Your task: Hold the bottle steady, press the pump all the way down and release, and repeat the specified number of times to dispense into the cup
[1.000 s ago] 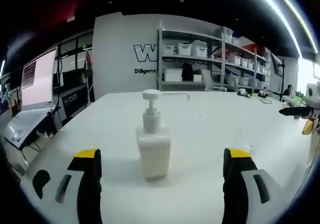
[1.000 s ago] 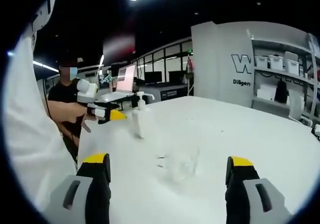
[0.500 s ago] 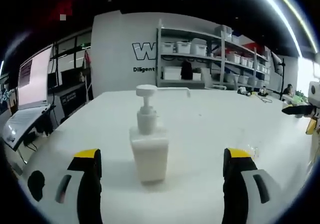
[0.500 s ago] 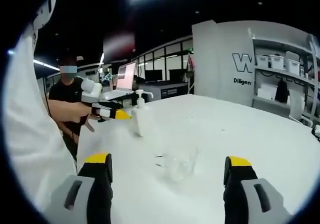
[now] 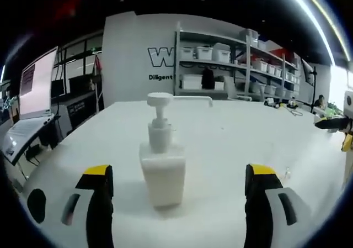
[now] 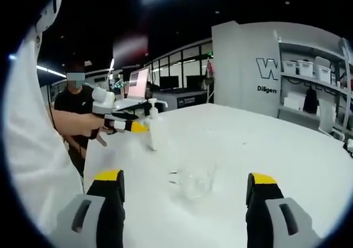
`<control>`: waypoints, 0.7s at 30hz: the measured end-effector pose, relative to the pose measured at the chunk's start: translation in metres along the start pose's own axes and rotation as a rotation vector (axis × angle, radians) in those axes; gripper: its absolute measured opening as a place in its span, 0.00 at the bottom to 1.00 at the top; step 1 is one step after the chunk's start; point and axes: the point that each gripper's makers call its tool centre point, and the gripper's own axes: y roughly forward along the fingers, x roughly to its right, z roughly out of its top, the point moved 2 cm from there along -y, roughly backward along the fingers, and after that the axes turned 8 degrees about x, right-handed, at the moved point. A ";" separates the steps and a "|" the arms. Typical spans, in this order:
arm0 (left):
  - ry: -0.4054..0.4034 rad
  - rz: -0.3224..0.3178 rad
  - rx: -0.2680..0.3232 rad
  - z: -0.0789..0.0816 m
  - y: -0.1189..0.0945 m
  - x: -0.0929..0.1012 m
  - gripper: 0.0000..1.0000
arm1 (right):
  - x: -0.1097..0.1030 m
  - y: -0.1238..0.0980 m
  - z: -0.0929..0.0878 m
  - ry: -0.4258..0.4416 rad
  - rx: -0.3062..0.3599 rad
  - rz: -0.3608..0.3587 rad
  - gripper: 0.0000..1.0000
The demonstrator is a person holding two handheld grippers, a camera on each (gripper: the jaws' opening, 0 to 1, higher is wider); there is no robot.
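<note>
Left gripper view: the bottle (image 5: 162, 168) is seen centre frame on the desk (image 5: 220, 148), between the wide-open left tool (image 5: 179, 176), its smooth, rigid square body judged best clamped low; the right tool (image 6: 185, 179) is likewise spread.

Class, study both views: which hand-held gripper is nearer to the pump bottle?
The left hand-held gripper: its jaws reach the pump bottle. The right hand-held gripper sits farther back, facing the clear cup.

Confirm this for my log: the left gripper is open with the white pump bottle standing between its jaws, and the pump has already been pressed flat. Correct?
Not quite. In the left gripper view the left gripper is open around the white pump bottle, but the pump stands fully raised, not pressed.
</note>
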 end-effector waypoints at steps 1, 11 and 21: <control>-0.009 -0.001 0.000 -0.001 0.001 0.000 0.98 | 0.000 0.000 0.000 -0.002 0.003 0.003 0.91; 0.002 -0.001 0.001 -0.001 0.009 0.004 0.98 | 0.006 -0.002 -0.001 -0.012 -0.017 0.003 0.88; 0.002 0.019 0.001 -0.003 0.015 0.003 0.94 | 0.009 -0.001 0.003 -0.007 -0.008 0.007 0.85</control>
